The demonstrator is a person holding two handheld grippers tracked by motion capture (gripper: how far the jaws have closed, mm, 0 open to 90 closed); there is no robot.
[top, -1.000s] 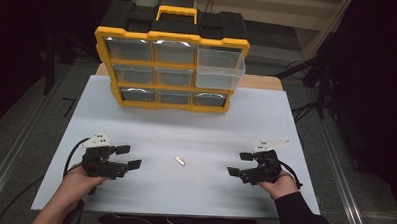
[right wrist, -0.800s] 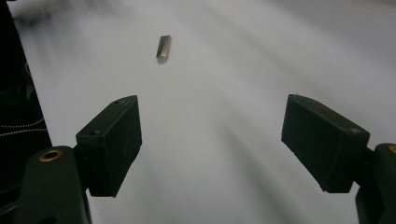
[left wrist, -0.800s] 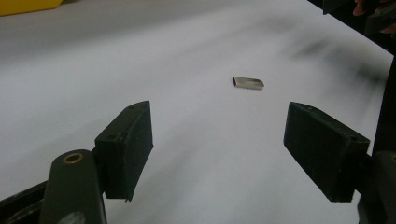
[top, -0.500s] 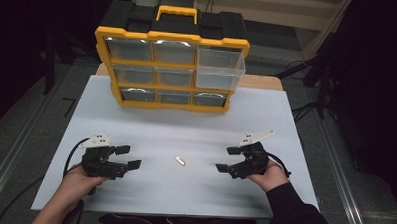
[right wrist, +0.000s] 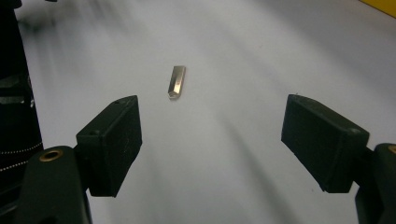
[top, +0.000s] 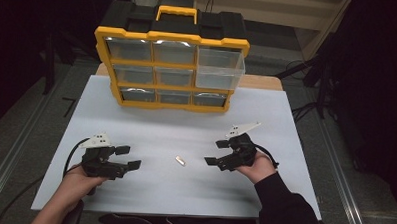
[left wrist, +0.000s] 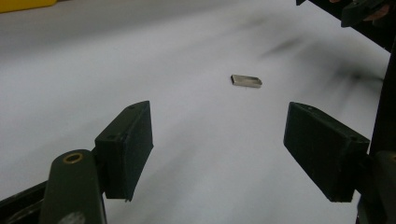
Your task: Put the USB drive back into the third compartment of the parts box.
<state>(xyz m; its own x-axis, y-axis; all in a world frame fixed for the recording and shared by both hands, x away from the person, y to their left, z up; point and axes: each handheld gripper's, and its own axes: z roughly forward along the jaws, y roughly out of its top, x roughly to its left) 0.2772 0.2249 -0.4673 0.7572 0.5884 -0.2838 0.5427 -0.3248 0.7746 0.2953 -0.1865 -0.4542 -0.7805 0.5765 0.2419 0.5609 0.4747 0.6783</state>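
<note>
A small flat silver metal piece (top: 180, 161) lies on the white table (top: 186, 131), between the two grippers. The left gripper view has it (left wrist: 246, 81) a little way ahead of the jaws, and the right gripper view has it (right wrist: 177, 80) ahead and left of centre. My left gripper (top: 128, 157) is open at the left of the table, its jaws pointing right at the piece. Close to the piece's right side, my right gripper (top: 215, 152) is open too and points left. Nothing is between either pair of jaws.
A yellow and black organizer (top: 170, 71) with clear drawers stands at the table's far edge; its top right drawer (top: 219, 67) is pulled out. Cables trail from both grippers. Dark floor surrounds the table.
My right gripper has moved left and a little farther up the table, closing in on the metal piece. The left gripper and the piece have stayed put.
</note>
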